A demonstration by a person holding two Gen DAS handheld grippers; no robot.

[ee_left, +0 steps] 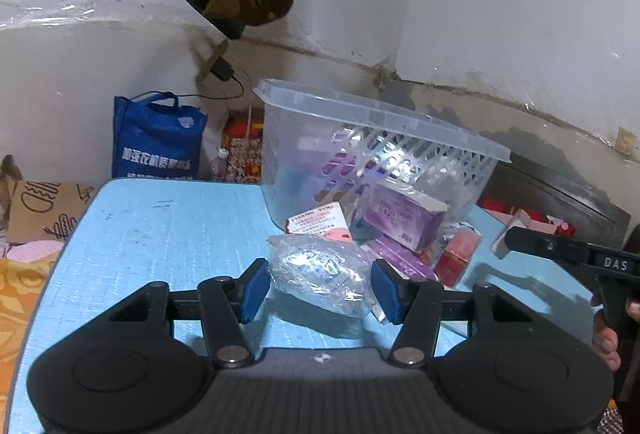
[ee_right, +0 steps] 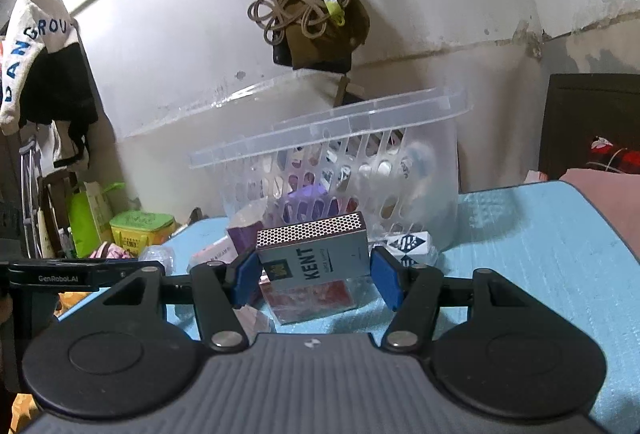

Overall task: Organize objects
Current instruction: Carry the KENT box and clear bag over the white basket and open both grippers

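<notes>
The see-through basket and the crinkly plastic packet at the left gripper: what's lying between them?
In the left wrist view, small boxes: a pink-and-white one and purple ones, between the packet and basket.

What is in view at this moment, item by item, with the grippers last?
Basket: one, clear plastic, slotted, tilted at the back of the table, items inside.
Table: one, light blue.
Purple boxes: at least two, before the basket.
Crinkly clear packet: one, between the left pads.
KENT box: one, grey, between the right pads.
Red box: one, under the KENT box.
Blue bag: one, behind the table.
Left gripper: black, blue pads.
Right gripper: the same.
</notes>
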